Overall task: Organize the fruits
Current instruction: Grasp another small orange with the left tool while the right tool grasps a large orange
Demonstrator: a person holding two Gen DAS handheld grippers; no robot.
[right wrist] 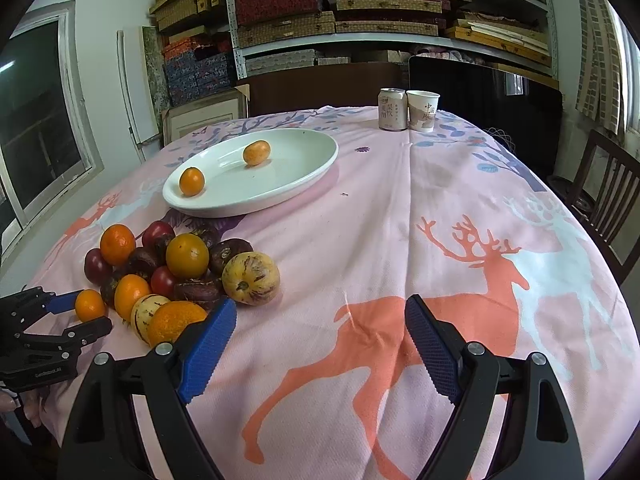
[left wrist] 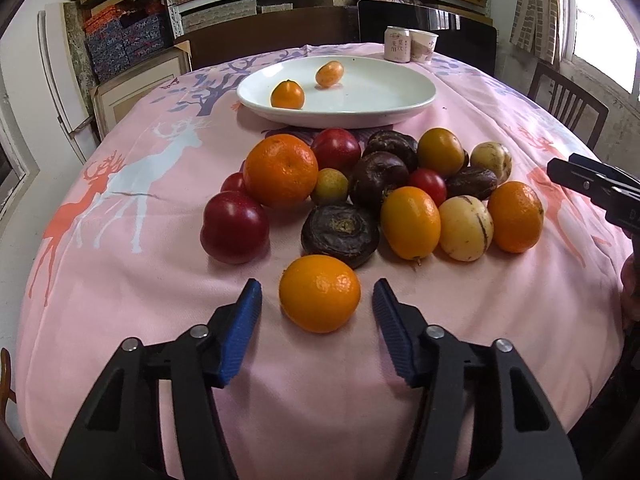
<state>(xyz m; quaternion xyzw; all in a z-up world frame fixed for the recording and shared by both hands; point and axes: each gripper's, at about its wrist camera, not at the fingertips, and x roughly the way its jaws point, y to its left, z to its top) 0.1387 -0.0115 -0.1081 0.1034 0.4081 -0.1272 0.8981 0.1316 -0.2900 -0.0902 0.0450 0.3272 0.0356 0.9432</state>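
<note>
A small orange lies on the pink cloth in front of a fruit pile of oranges, red plums, dark brown fruits and pale striped melons. My left gripper flanks that orange with a gap on each side, so it is open. The right wrist view shows the same orange between the left gripper's fingers. Behind the pile, a white oval plate holds two small oranges. My right gripper hangs open over bare cloth to the right of the pile, nothing between its pads.
A drink can and a paper cup stand at the table's far edge. Wooden chairs stand along the right side. Shelves of boxes fill the back wall. The cloth right of the pile carries only deer prints.
</note>
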